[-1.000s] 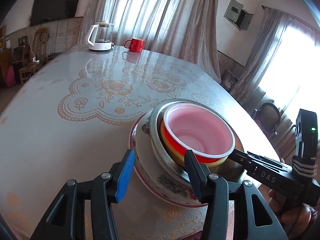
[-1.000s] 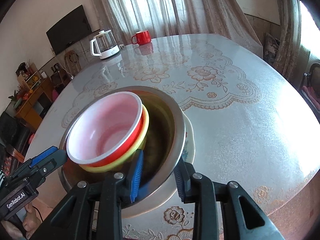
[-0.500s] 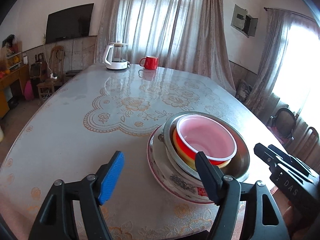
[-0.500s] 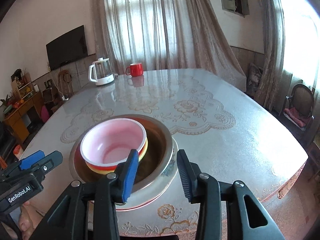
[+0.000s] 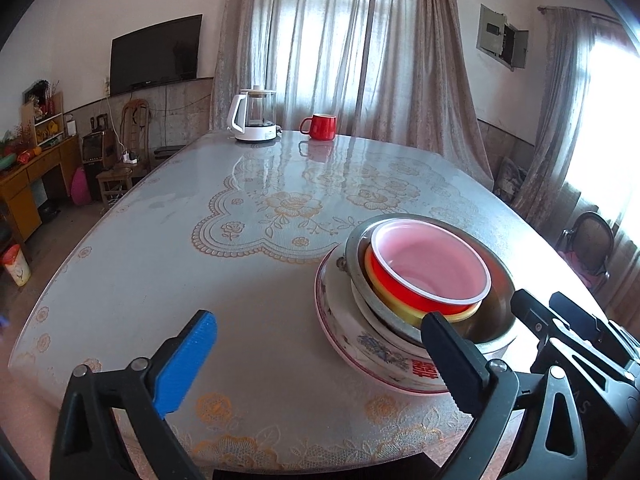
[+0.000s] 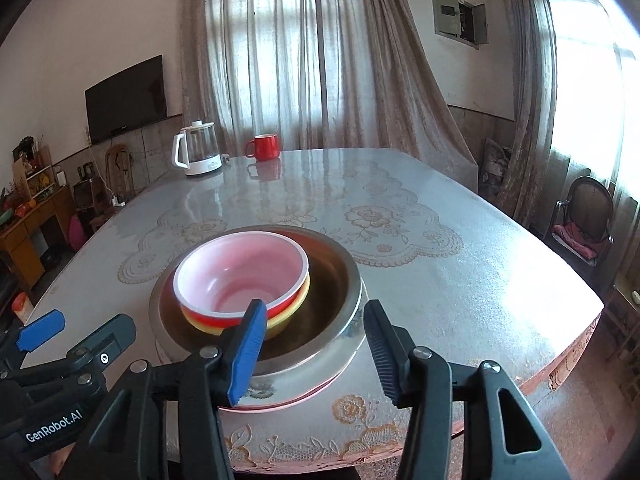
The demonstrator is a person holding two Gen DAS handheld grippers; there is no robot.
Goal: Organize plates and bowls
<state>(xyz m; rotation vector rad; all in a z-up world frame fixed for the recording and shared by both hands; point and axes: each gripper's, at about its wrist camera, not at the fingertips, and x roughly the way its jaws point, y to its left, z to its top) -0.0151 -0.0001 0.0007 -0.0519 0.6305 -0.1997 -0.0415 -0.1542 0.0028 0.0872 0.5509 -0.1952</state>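
Observation:
A stack stands near the table's front edge: a red bowl with a pale pink inside [image 5: 430, 270] [image 6: 240, 272] sits in a yellow bowl [image 5: 468, 312] [image 6: 296, 300], inside a steel bowl [image 5: 496, 320] [image 6: 332, 280], on a flowered plate [image 5: 372, 344] [image 6: 308, 384]. My left gripper [image 5: 316, 360] is open and empty, held back and to the left of the stack. My right gripper [image 6: 316, 352] is open and empty, just in front of the stack, touching nothing. Each gripper shows in the other's view.
A round table with a lace-patterned cover [image 5: 280, 208] [image 6: 440, 248]. A white kettle [image 5: 254, 114] [image 6: 196, 152] and a red mug [image 5: 322, 126] [image 6: 264, 146] stand at the far edge. A chair [image 6: 580, 216] is at the right, furniture at the left.
Both grippers have pulled back and up from the stack and opened wider. The right gripper has let go of the steel bowl's rim. The stack has not moved.

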